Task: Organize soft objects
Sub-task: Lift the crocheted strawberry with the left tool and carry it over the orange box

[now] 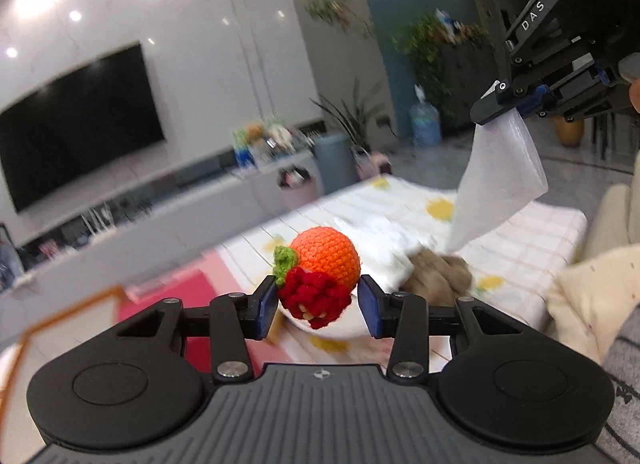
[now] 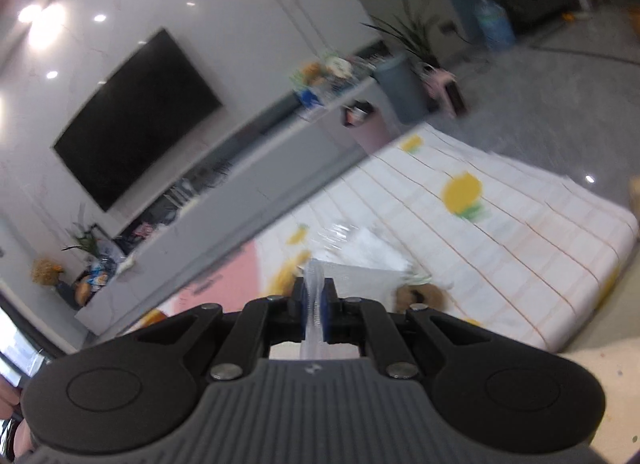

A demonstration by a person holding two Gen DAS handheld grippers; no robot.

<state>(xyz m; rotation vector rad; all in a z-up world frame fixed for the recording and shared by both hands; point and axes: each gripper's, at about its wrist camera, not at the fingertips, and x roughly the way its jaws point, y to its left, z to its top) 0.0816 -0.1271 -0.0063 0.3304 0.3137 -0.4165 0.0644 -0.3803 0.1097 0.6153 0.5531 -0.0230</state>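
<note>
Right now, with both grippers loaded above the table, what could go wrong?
1. The crochet fruit toy sits between the left gripper pads by its red part only; it could slip out.
2. The right gripper pinches just a corner of the clear bag, which hangs shut, so loading one-handed may miss.

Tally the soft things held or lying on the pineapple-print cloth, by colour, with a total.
Orange and red with green leaf: 1, crocheted fruit in the left gripper
Translucent white: 1, bag in the right gripper
Brown: 1, fuzzy toy on the cloth
Total: 3
</note>
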